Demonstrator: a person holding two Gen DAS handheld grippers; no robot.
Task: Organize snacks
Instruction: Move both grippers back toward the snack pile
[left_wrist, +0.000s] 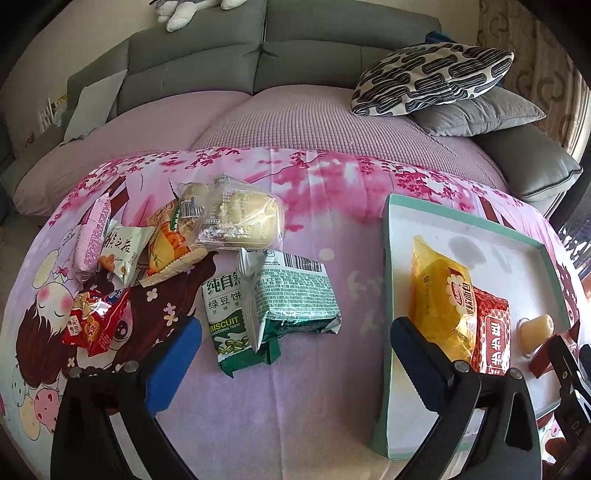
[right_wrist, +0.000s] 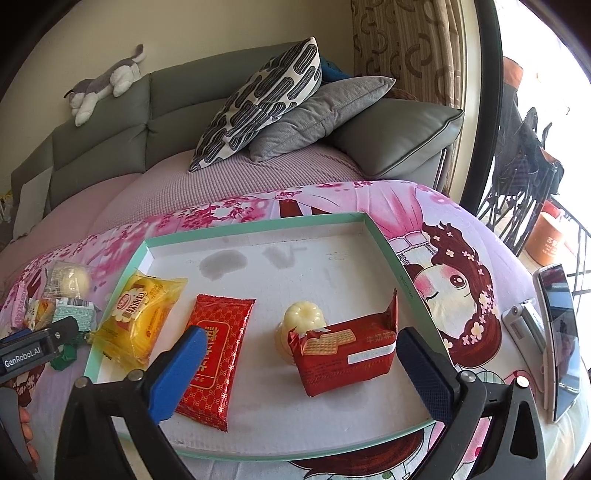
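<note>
Both tools were spread wide with nothing between the pads: the left hand-held gripper (left_wrist: 295, 354) hung over the green biscuit packs (left_wrist: 271, 306) on the cloth-covered desk (left_wrist: 314, 406), and the right hand-held gripper (right_wrist: 301, 354) stood over the tray (right_wrist: 255, 225), framing the red wafer pack (right_wrist: 347, 360).

Where things lay: 4 snacks were already in the tray, namely the yellow pack (right_wrist: 138, 325), the flat red pack (right_wrist: 214, 354), the jelly cup (right_wrist: 301, 321) and the wafer pack. The remaining pile (left_wrist: 147, 243) sat on the desk left of the tray, well apart from it.

Likely trouble, in my judgement: the 2 green packs overlapped, so closing on them could pinch only a loose foil flap, or drag both and let 1 drop. The jelly cup touched the wafer pack, so nudging that pack might tip or roll it. The phone (right_wrist: 557, 332) stood propped just beside the tray's right edge, where a careless sweep could knock it over.

Readable writing: "BISCUIT" and "绿豆饼" on the green pack, a barcode on its neighbour, and "GenRobot.AI" on the left tool's body as seen from the right wrist. Other print was too small or upside down to read.
</note>
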